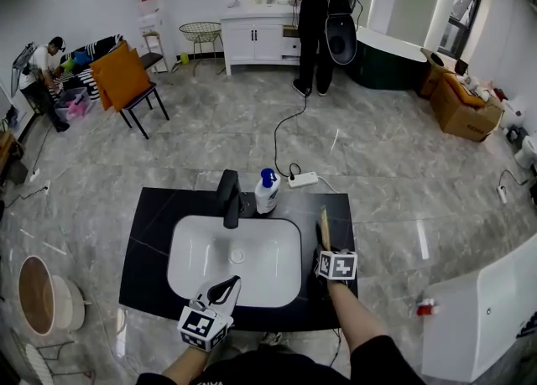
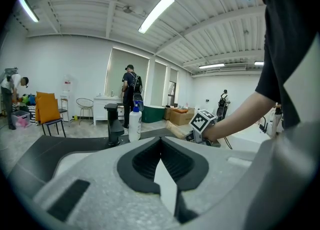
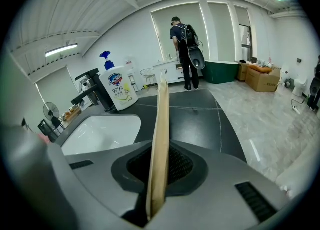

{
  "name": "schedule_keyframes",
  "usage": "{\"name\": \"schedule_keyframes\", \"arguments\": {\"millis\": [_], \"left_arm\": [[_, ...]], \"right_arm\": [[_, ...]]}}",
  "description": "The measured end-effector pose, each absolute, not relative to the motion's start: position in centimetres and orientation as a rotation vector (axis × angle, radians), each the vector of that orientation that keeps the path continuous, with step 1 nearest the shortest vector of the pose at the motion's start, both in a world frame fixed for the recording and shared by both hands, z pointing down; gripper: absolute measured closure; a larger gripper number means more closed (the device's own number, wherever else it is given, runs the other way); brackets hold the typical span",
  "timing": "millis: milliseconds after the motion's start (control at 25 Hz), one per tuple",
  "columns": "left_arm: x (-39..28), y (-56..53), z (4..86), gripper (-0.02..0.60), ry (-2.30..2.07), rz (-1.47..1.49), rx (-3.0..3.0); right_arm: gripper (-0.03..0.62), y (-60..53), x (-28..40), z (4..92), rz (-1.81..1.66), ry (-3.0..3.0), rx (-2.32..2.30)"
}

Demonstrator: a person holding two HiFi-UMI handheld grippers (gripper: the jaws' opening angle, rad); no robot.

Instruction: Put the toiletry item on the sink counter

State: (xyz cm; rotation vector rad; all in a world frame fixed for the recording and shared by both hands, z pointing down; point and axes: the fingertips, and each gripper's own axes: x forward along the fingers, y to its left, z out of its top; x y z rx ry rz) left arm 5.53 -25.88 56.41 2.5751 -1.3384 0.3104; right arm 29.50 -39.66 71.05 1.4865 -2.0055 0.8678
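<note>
The right gripper [image 1: 323, 251] clamps a thin wooden toiletry item [image 3: 161, 124], which juts forward from its jaws over the black sink counter [image 3: 200, 119]. To its left is the white basin [image 3: 100, 134], and beyond that the faucet [image 3: 95, 93] and soap bottle [image 3: 118, 88]. The left gripper [image 2: 161, 141] is closed and empty.

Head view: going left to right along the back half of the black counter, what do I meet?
Faucet → soap bottle → wooden stick, held in the right gripper.
</note>
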Motion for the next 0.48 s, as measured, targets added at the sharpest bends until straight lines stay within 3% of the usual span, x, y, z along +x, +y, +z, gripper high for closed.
{"name": "schedule_keyframes", "arguments": {"millis": [480], "left_arm": [[6.00,-26.11,56.61,0.572,-1.312,0.299,2.594]], "right_arm": [[0.499,-39.55,30.42,70.70,0.889,-2.002,1.557]]}}
